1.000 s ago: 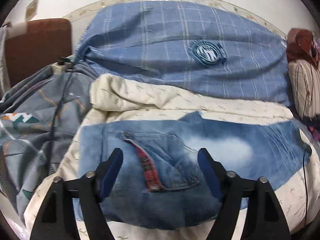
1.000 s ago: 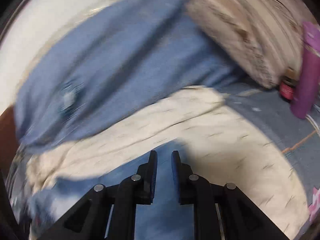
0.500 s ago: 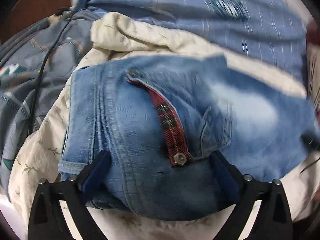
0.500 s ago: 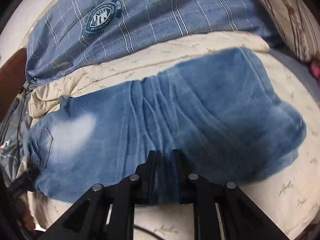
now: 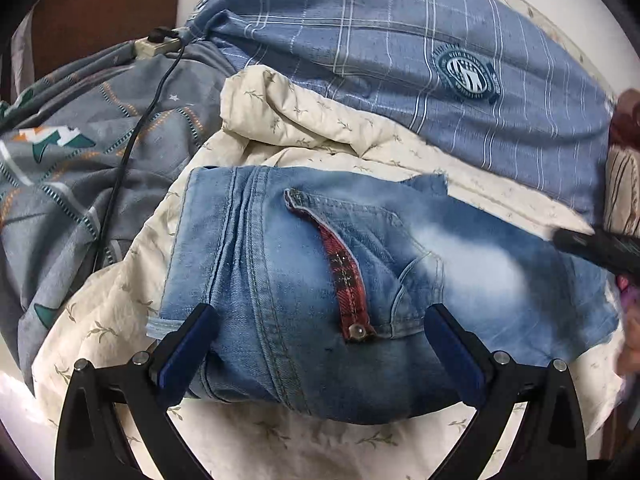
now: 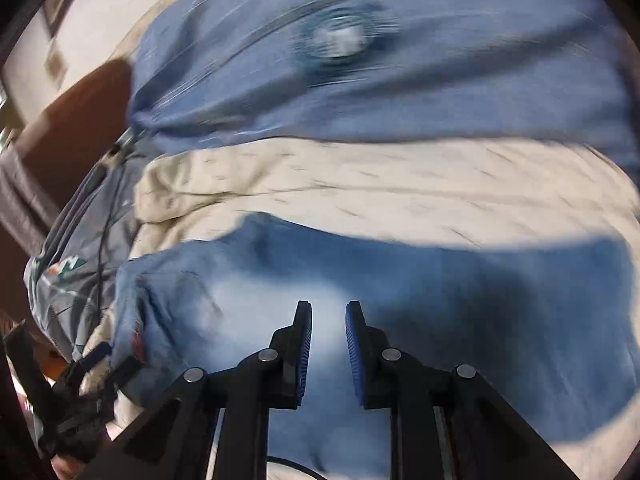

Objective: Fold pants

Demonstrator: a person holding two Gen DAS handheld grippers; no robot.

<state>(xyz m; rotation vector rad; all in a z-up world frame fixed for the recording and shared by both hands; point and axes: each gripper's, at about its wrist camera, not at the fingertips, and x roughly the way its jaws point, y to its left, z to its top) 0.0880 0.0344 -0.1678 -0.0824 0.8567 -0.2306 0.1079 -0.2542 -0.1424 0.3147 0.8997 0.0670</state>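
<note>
Left gripper (image 5: pixel 320 340): fingers (image 5: pixel 188 352) spread as wide as they go, straddling the folded jeans (image 5: pixel 280 280) without pinching them — the denim lies between the pads, near the red plaid pocket flap (image 5: pixel 346 280) and its snap.

Right gripper (image 6: pixel 329 344): fingers (image 6: pixel 302 340) nearly together with a narrow gap, nothing between them, poised over a pale faded patch of the jeans (image 6: pixel 400 320); this view is smeared by motion.

Jeans lie folded on a cream quilt (image 5: pixel 280 128) with a small leaf print. Behind it — a blue plaid pillow (image 5: pixel 400 52) with a round badge. To the left, a grey patterned blanket (image 5: pixel 80 160) crossed by a black cable (image 5: pixel 132 152) leading to a power strip (image 5: pixel 156 46).
</note>
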